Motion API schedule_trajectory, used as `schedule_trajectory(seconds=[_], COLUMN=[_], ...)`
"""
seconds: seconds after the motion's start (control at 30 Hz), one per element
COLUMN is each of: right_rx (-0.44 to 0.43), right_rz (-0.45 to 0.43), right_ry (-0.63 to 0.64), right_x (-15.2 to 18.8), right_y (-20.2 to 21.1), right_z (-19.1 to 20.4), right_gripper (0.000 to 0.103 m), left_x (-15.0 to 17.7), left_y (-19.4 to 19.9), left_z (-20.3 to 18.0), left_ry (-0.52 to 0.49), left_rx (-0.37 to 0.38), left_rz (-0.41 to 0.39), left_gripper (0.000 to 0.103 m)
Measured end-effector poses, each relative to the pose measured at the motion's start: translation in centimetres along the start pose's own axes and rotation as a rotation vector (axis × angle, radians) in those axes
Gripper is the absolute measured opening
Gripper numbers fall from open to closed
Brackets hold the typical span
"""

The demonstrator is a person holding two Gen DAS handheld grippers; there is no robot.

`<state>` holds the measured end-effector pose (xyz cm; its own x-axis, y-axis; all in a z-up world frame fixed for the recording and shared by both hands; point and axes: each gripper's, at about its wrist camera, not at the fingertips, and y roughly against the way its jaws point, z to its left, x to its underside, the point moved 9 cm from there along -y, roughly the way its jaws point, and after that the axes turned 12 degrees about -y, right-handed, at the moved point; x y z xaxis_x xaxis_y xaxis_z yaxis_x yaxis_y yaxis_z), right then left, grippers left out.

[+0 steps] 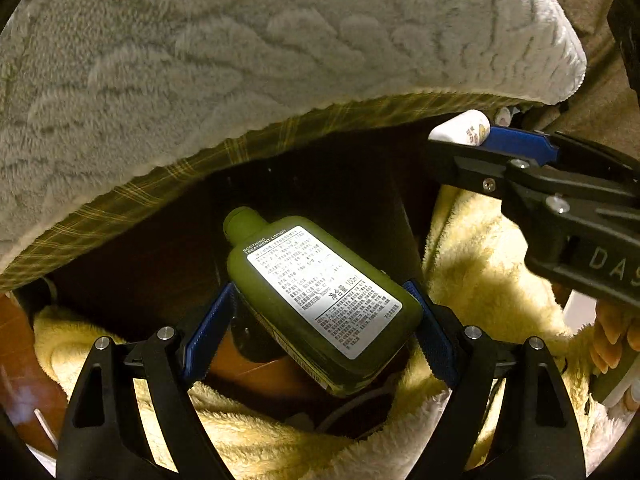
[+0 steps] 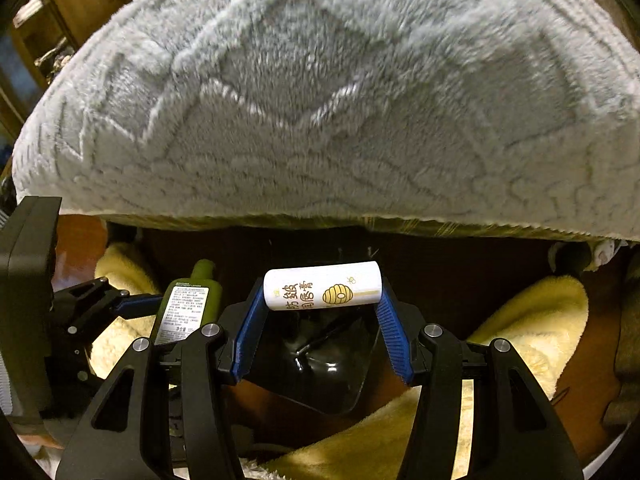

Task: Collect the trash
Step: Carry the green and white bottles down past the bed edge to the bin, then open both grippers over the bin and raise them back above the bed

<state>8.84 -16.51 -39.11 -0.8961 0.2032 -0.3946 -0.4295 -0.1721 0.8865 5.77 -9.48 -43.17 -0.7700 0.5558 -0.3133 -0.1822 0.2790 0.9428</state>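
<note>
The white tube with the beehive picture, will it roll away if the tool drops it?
Probably. The white tube looks round and smooth, so it could roll or slip. It seems light, held only by its ends in the right tool.

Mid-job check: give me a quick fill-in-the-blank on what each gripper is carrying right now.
1. The left gripper is shut on a ____ lotion bottle.
2. The right gripper is shut on a ____ tube with a beehive drawing.
3. Below the tube sits a glossy ____ bag.

Missing words: green; white; black
</note>
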Motion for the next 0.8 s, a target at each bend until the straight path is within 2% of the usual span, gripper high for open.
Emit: schedule_trajectory(seconds=[0.13,0.2,0.27,0.43,0.63,0.8], right_rx=[-0.003,-0.003,-0.001,-0.003,0.004,0.017], right_rz=[0.013,0.009,-0.001,-0.036,-0.14,-0.247], right_ry=[-0.005,-0.016,-0.022,-0.04,-0.067,-0.07], right_x=[0.2,-0.1,-0.5,-1.2,-3.4,-5.7], right_y=[-0.5,-0.5,-0.2,1.4,5.2,9.1], right_z=[0.0,0.0,-0.2,-0.7,-1.8,-2.0], right_gripper=[0.055,0.058,0.066,0.069,0.076,0.079], left_x=[-0.3,-0.4,-0.6,-0.8,-1.0,-2.3], left_y=[-0.4,0.2,0.7,2.5,5.3,9.6], left_z=[0.4,1.3,1.7,2.2,1.5,2.0], left_ry=[0.003,0.008,0.01,0.013,0.004,-0.007], left_rx=[-0.022,-0.025,-0.036,-0.063,-0.094,-0.129], left_rz=[0.011,0.008,0.001,-0.022,-0.084,-0.176], left_gripper=[0.08,0.084,0.085,0.086,0.087,0.087])
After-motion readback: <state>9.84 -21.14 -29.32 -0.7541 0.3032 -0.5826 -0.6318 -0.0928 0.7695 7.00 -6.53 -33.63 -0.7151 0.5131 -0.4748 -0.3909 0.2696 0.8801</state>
